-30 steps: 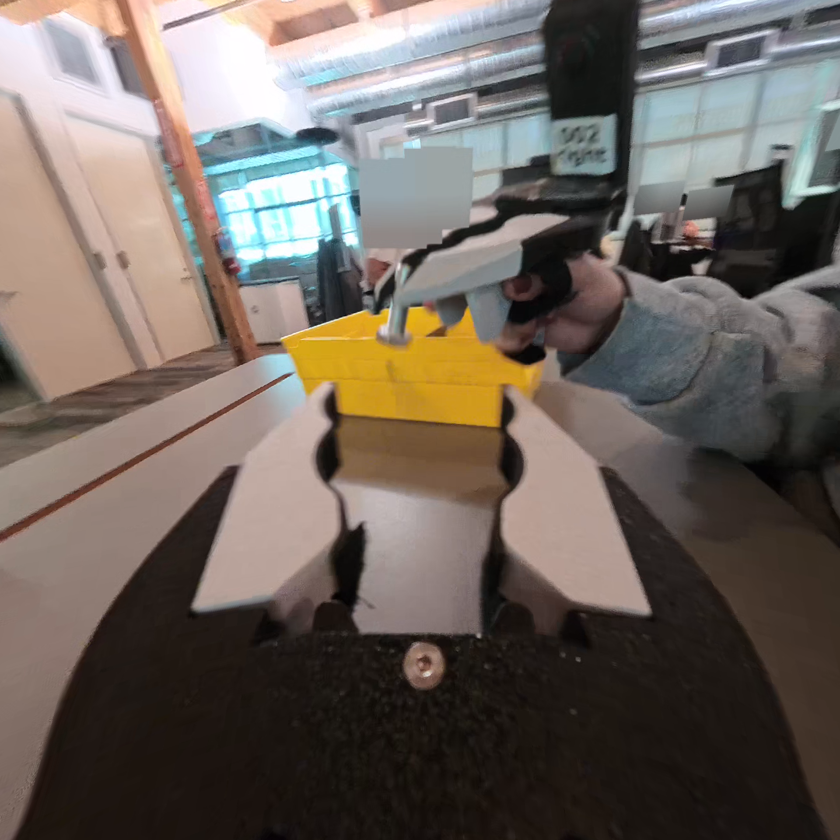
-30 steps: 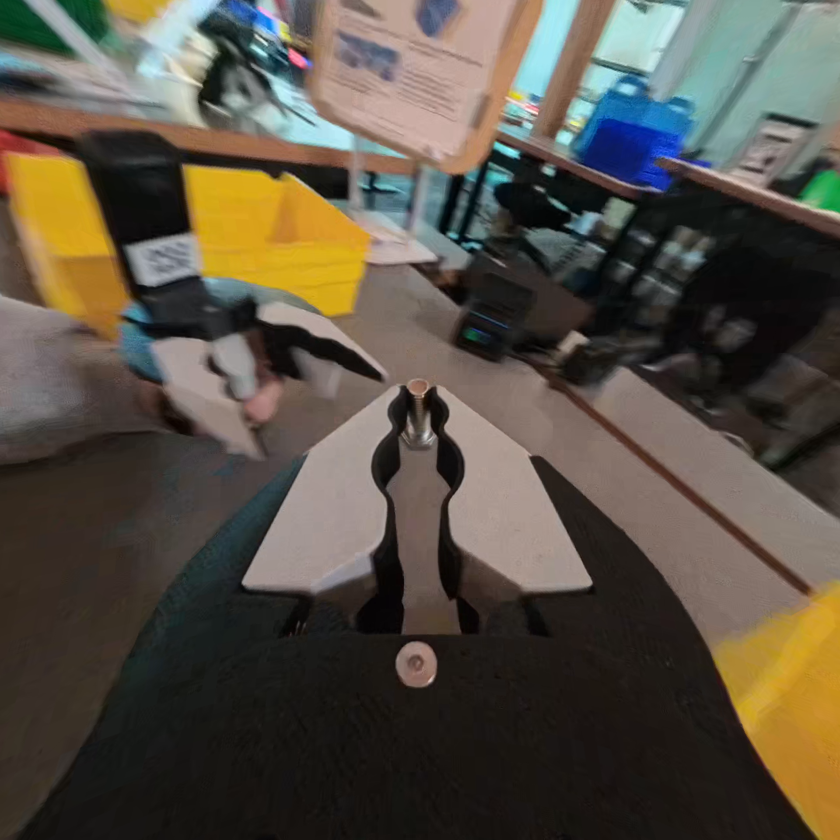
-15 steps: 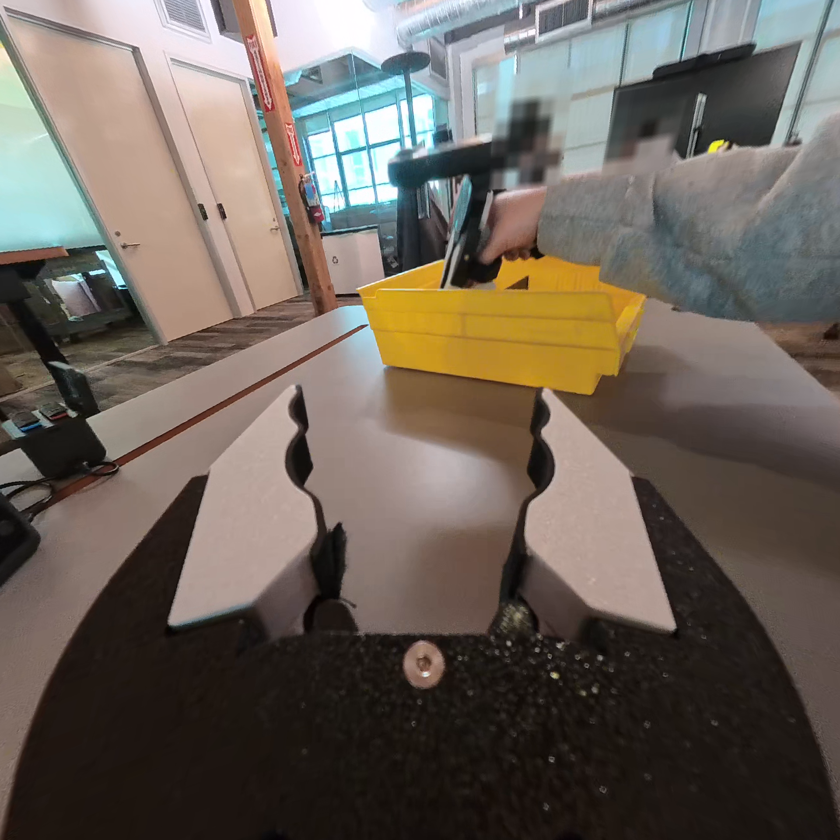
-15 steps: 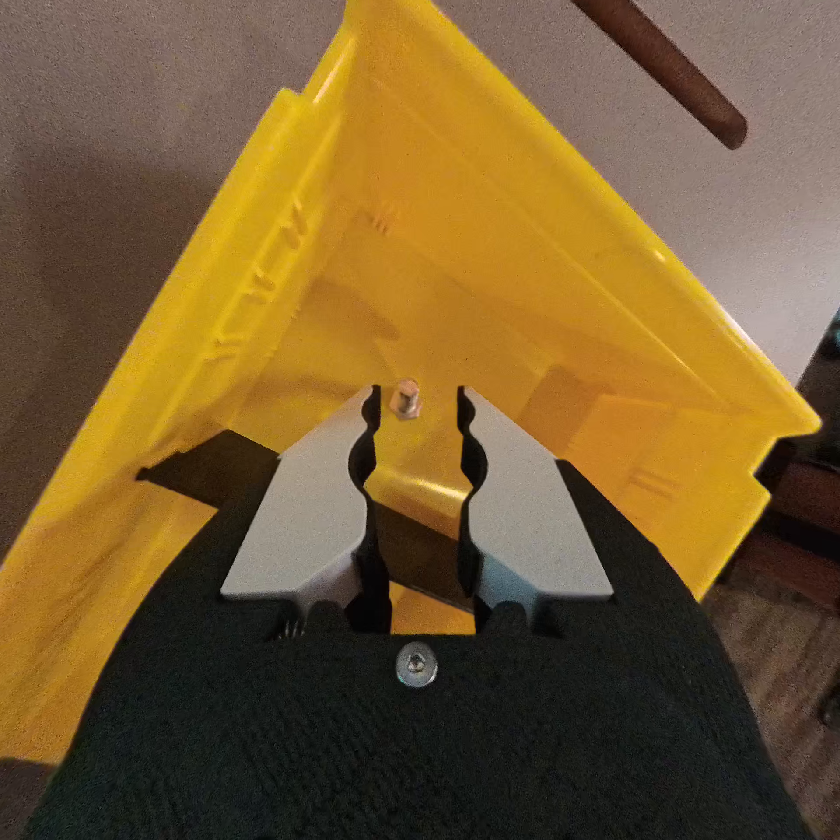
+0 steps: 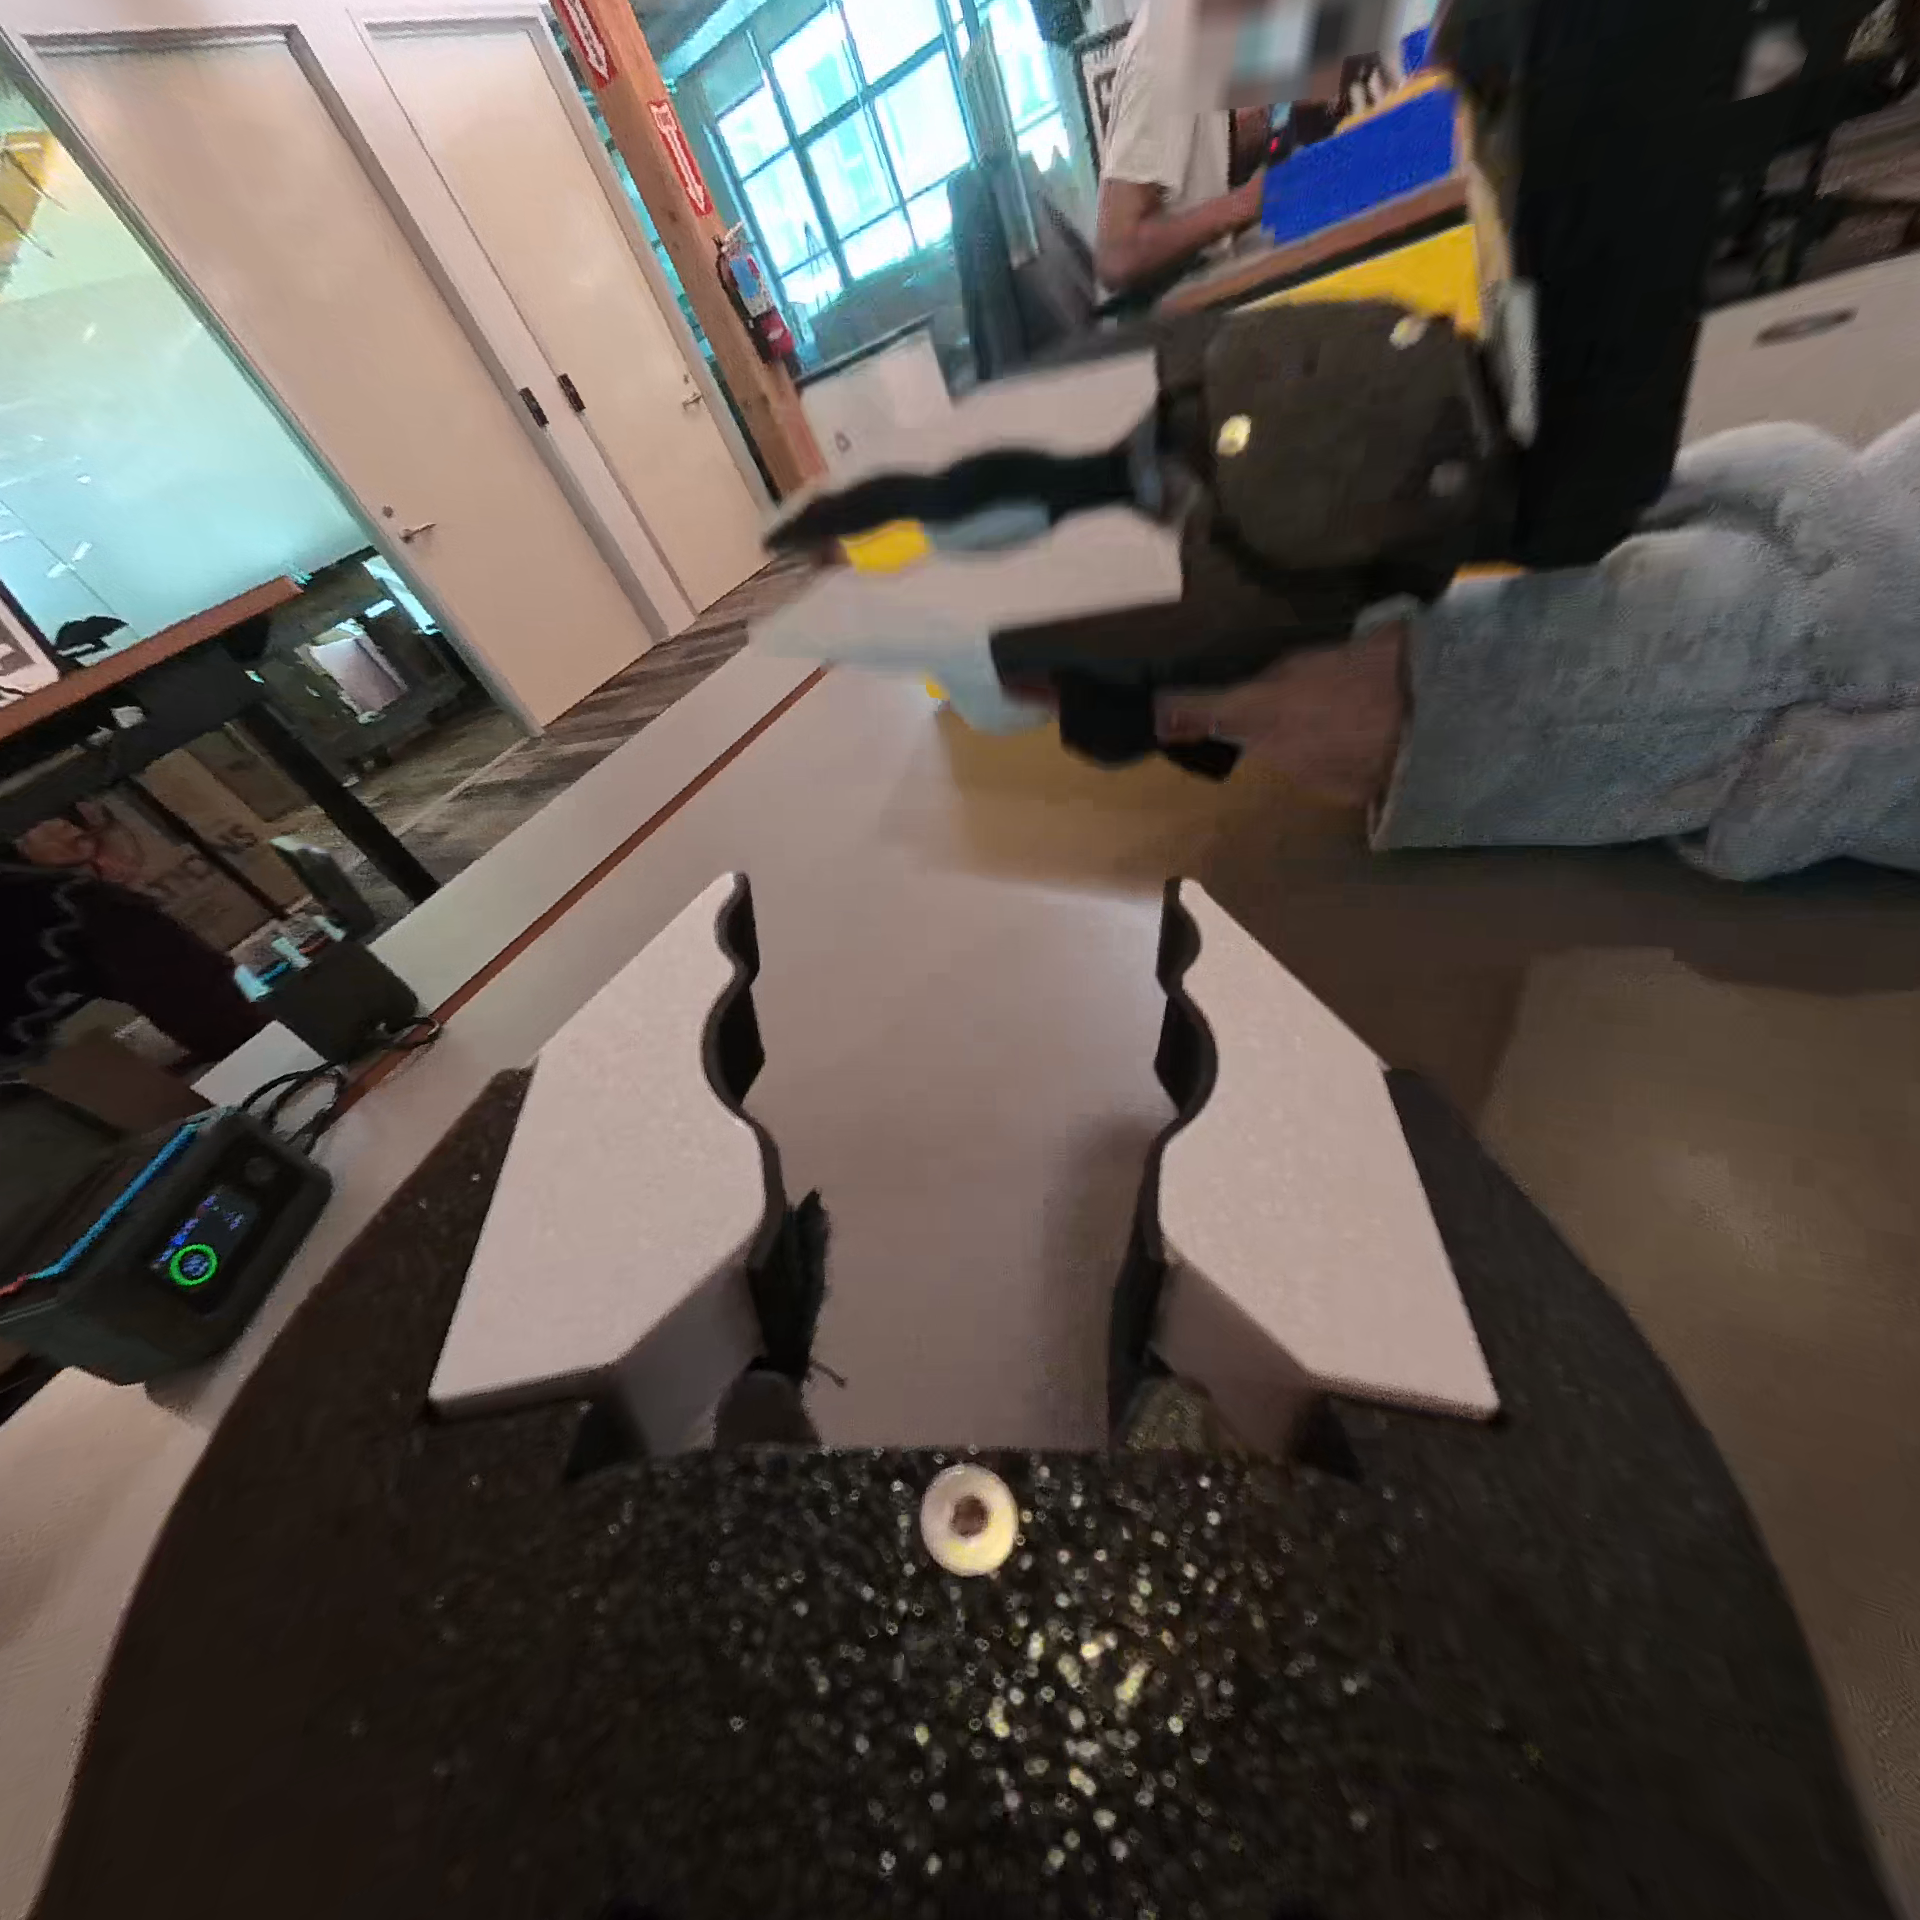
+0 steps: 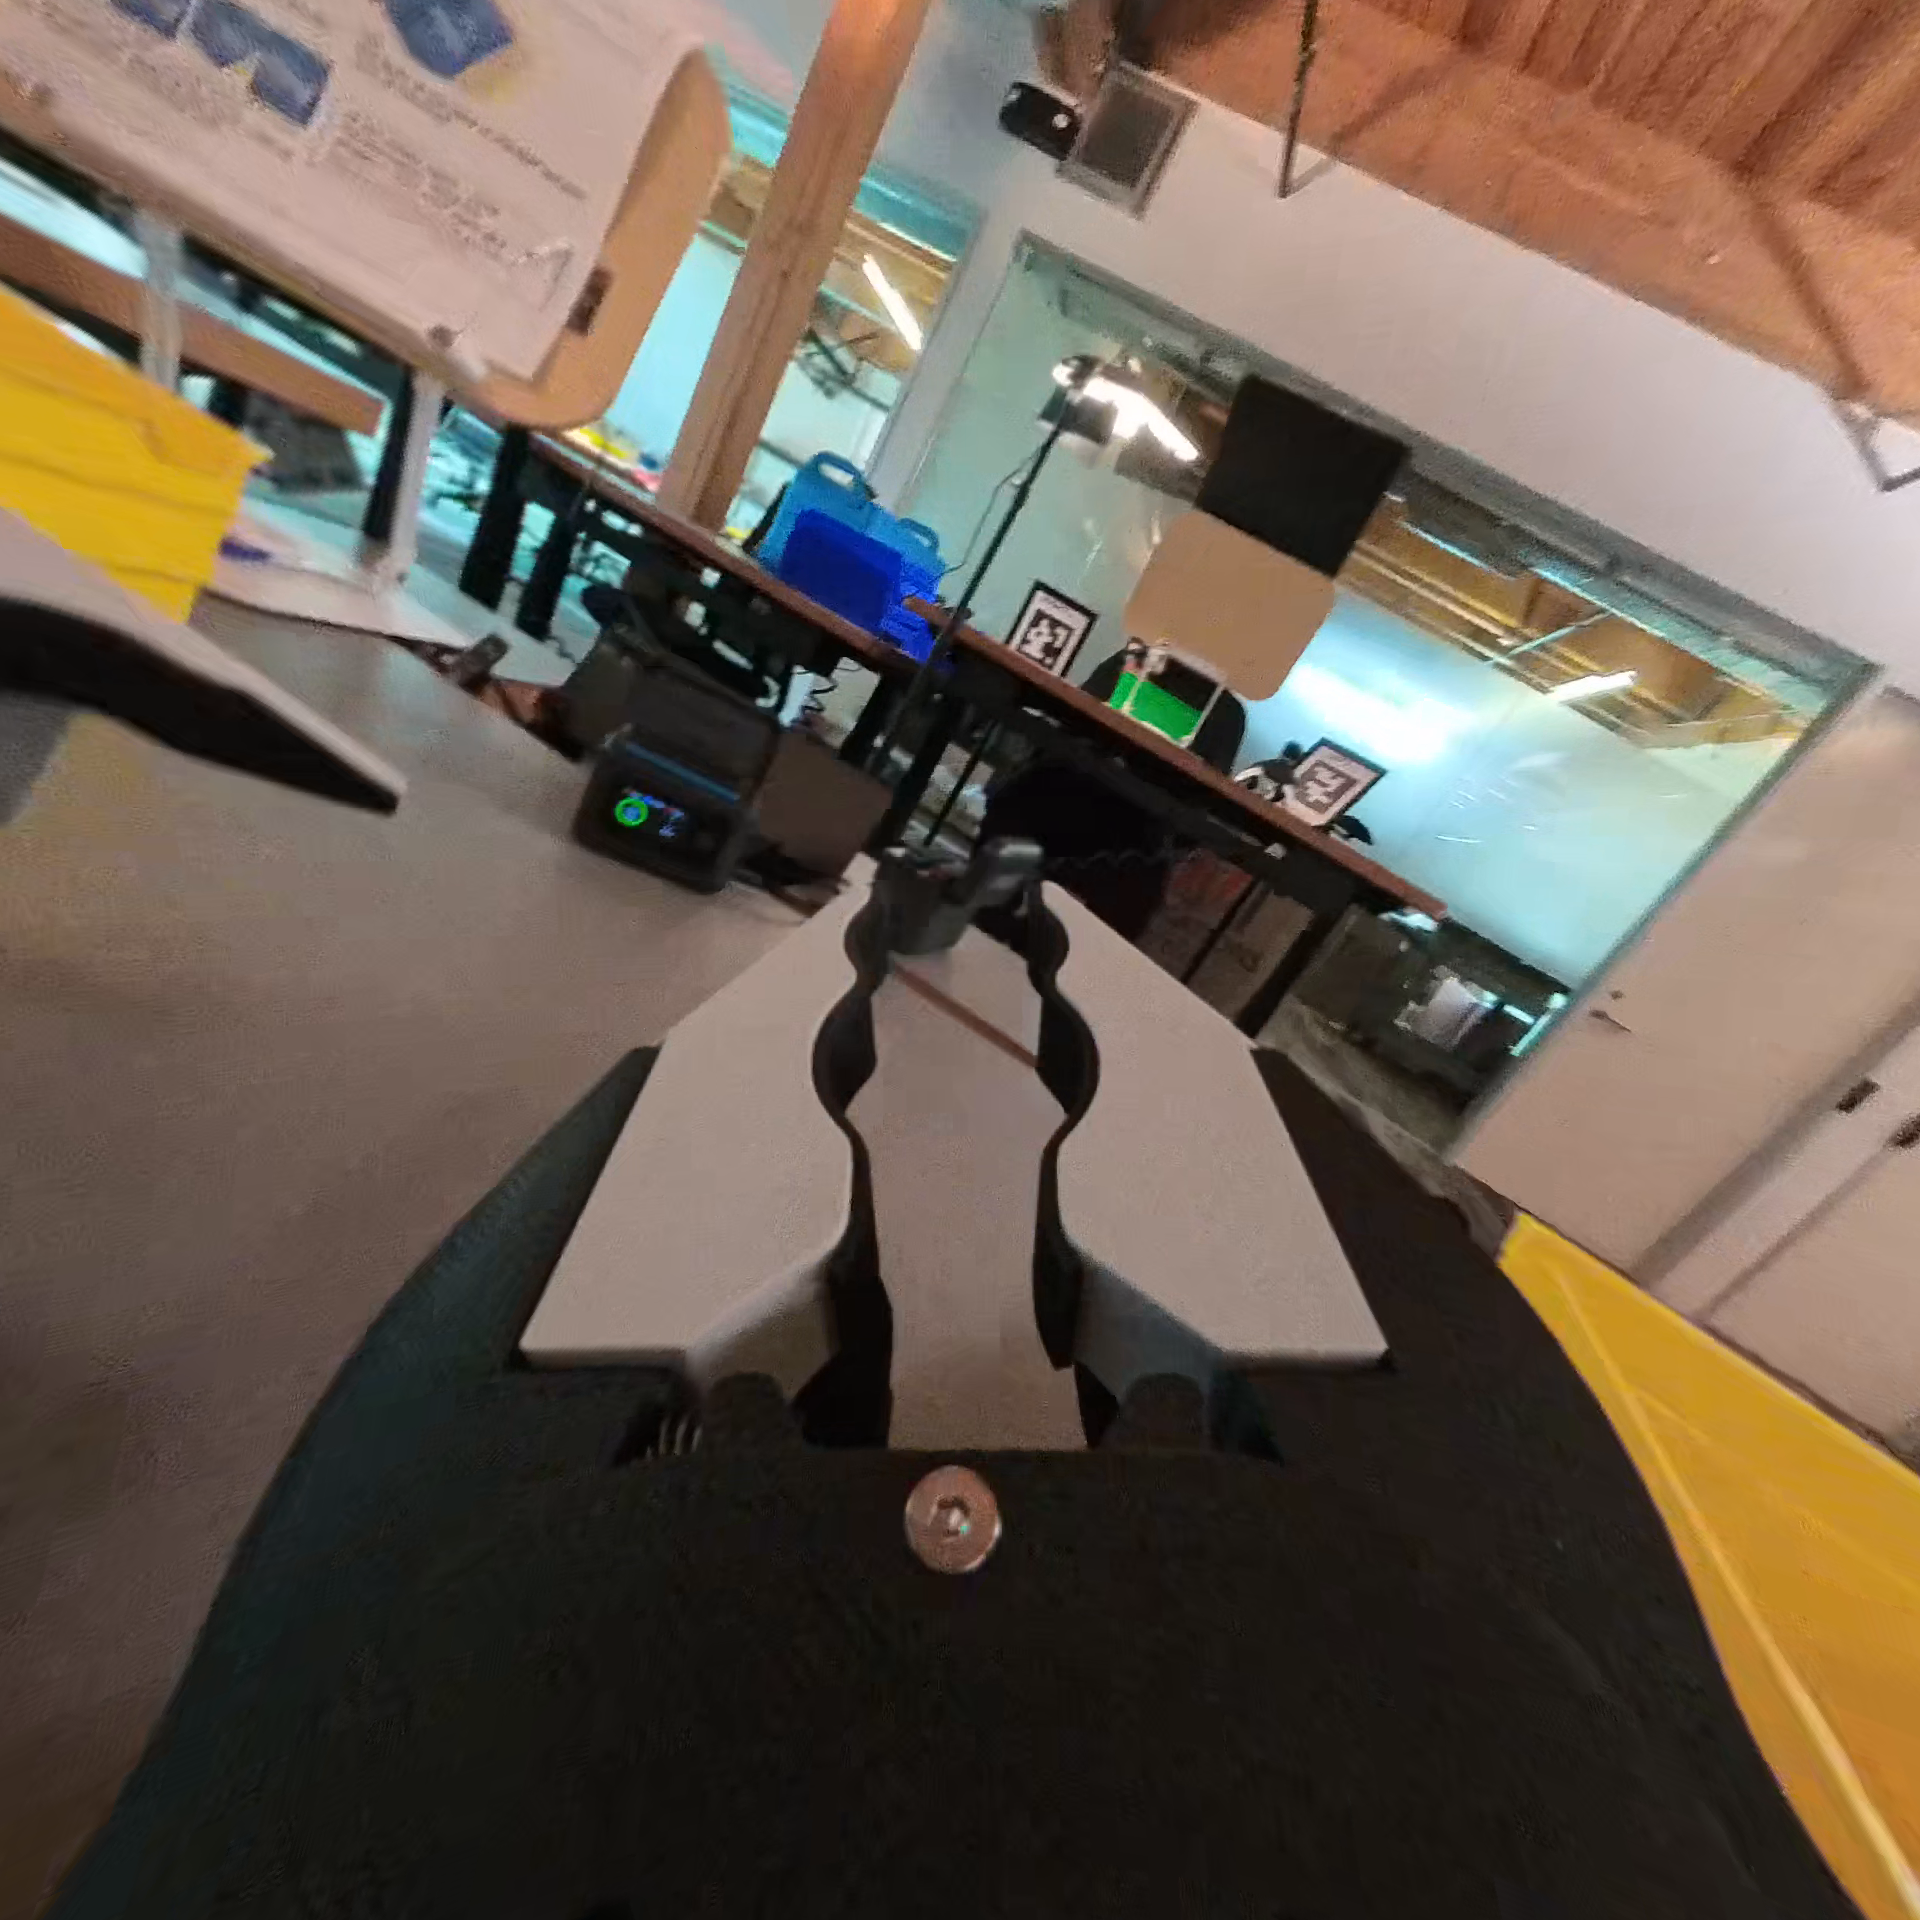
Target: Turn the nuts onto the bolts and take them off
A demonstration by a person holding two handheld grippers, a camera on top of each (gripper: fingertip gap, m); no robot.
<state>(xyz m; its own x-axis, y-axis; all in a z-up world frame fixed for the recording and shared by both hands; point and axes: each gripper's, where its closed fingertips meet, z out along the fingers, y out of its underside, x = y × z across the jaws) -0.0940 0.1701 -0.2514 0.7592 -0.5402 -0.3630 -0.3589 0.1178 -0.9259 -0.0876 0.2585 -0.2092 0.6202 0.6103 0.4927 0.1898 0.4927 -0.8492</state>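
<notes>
No bolt or nut shows in either view. My left gripper (image 5: 956, 904) is open and empty, low over the grey table (image 5: 1662, 1247). My right gripper (image 6: 956, 914) is open and empty, with its fingers pointing level across the room. It also shows blurred in the left wrist view (image 5: 779, 577), held by a hand in a grey-blue sleeve (image 5: 1662, 707), pointing left above the table. A yellow bin (image 6: 1714, 1558) lies at the right gripper's lower right. A bit of a yellow bin (image 5: 883, 545) shows between the right gripper's fingers.
A dark power unit with a lit screen (image 5: 177, 1257) sits at the table's left edge and also shows in the right wrist view (image 6: 665, 821). A second yellow bin (image 6: 94, 468) stands far left. One left gripper finger (image 6: 156, 665) juts in at the left.
One second ago my right gripper held a bolt; half a second ago it opened over the yellow bin with the bolt inside. It has now lifted out and swung level. My left gripper has opened wider.
</notes>
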